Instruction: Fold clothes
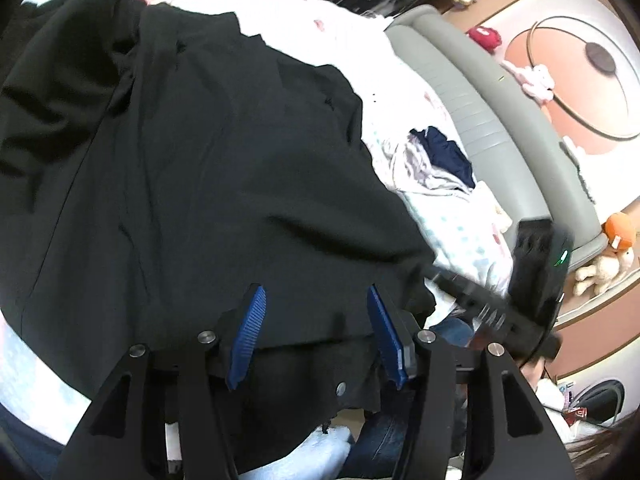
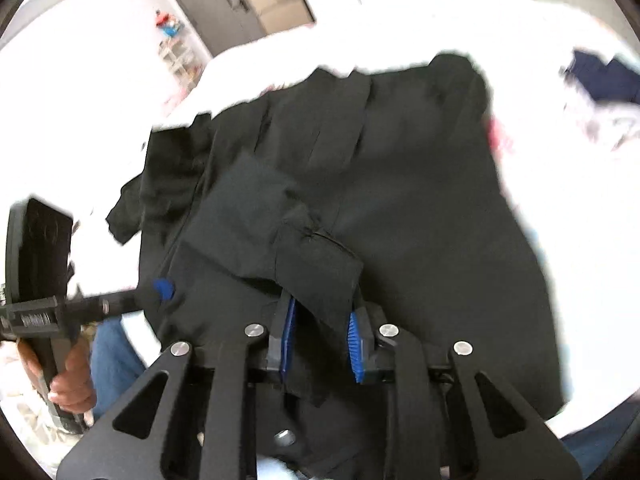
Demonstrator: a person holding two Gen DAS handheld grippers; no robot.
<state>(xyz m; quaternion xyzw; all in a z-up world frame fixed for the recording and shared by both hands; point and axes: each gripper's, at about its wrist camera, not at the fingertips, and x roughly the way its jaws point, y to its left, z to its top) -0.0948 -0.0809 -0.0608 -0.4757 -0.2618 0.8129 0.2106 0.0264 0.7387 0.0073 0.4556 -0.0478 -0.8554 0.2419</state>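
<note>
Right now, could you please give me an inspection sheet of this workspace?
Surface: bed sheet, white with a faint print.
Job's things: black garment spread flat, near hem at both tools.
Clutter: small clothes heap, navy piece on top.
Grippers: left tool open over the hem; right tool has a fabric flap between its pads, closure unclear.
Cables: nothing seen.
Surroundings: grey headboard, plush toys, grey door.

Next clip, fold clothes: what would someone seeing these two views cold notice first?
A big black garment spread on a pale printed bedsheet fills both views. Each tool has its blue pads at the garment's near edge: the left tool stands open around the hem, and the right tool has a black flap between its pads. To the right lies a crumpled pile with a navy piece, beside the grey bed frame.
</note>
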